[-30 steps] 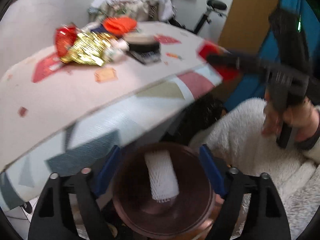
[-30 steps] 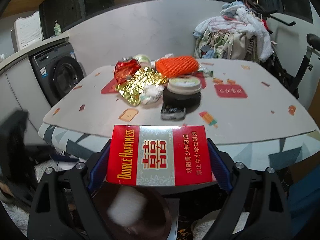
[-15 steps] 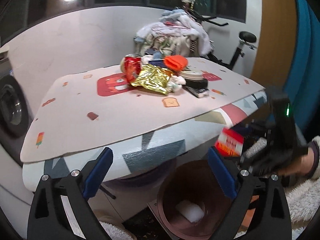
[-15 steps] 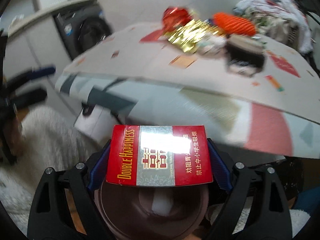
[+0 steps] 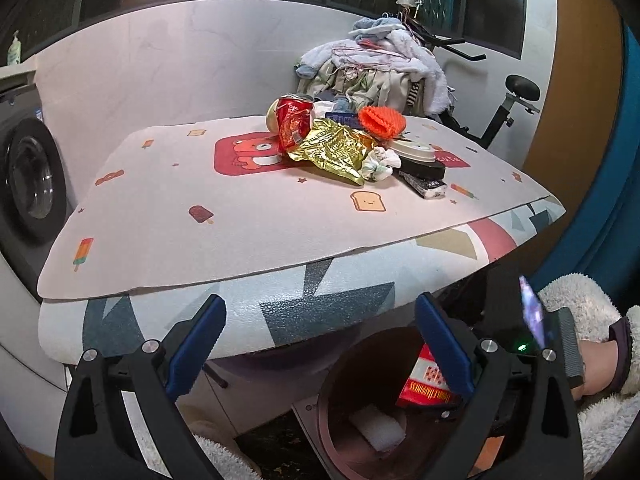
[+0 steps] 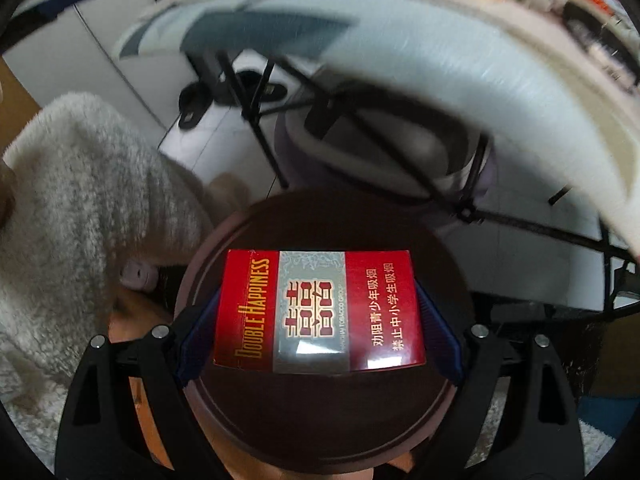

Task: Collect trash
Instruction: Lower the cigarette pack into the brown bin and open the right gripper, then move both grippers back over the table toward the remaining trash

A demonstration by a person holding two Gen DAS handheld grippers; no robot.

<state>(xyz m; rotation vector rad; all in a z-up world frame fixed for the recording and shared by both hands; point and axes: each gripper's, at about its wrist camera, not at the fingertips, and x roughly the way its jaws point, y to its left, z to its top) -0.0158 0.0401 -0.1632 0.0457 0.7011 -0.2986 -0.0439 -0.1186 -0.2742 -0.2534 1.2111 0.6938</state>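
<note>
The right gripper clamps a red cigarette pack flat between its blue pads, low in the frame's centre, directly over the dark round bin. The left gripper stands wide with nothing between its jaws. Through it, at lower right, the pack sits at the bin's mouth (a white scrap lies inside). More trash is heaped at upper centre on the table.
</note>
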